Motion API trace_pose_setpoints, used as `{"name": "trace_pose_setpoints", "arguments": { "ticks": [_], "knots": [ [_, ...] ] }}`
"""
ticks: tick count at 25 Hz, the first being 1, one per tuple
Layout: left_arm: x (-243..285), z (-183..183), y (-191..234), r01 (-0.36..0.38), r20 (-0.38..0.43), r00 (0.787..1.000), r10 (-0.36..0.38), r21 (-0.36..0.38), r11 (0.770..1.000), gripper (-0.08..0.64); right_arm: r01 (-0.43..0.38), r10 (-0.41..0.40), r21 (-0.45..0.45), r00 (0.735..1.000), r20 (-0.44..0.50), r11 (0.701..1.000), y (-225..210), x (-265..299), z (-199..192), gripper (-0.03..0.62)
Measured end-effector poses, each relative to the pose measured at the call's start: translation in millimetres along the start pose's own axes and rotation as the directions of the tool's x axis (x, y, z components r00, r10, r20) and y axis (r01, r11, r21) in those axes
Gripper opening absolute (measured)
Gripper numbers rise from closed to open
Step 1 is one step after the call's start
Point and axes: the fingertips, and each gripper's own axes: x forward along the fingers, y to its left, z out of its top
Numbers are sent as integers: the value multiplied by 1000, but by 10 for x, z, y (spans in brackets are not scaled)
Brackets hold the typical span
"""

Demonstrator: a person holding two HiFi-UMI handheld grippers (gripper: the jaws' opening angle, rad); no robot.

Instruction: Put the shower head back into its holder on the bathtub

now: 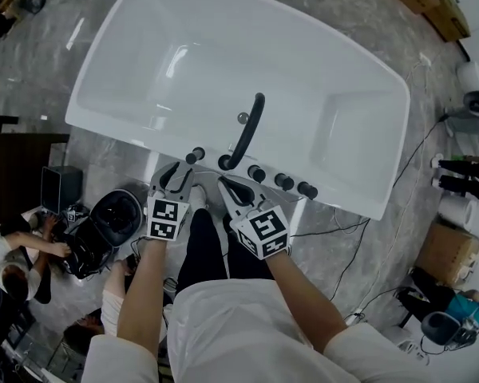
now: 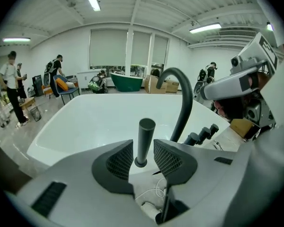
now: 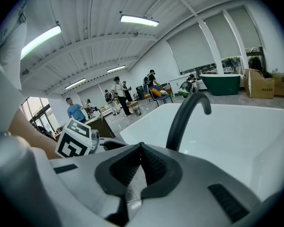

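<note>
Filling most of the head view, a white bathtub (image 1: 319,86) stands on a grey marble floor (image 1: 88,154), its near rim just ahead of the person's two outstretched arms.

The left gripper (image 1: 174,174) hangs over the floor just short of that rim and points down at it. Its jaws stand well apart and hold nothing; the left gripper view looks through the gap between them, and the pads are clear on both sides.

The right gripper (image 1: 229,186) is beside it, near the middle of the rim. Its jaws are closed tip to tip, with nothing between them.

A black curved faucet (image 1: 247,130) rises from the rim and arches out over the basin.

The shower head (image 2: 144,141), a slim dark cylinder, stands upright in its holder (image 2: 140,163) on the rim just left of the faucet, straight ahead of the left jaws and untouched by them.

A row of small black knobs (image 1: 283,181) sits along the rim to the faucet's right.
</note>
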Motion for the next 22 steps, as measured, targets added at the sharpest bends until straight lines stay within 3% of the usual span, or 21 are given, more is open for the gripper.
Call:
{"name": "trace_pose_setpoints", "arguments": {
  "ticks": [9,22],
  "knots": [
    [-638,720,-148,-6,118,993,3,22,1000,32,-28,31,-43,997,70,999,118,-319,488,15],
    [-1282,1458,-231,-60,217,975,51,35,998,9,-51,72,-133,984,160,990,321,-812,1092,15]
  ]
}}
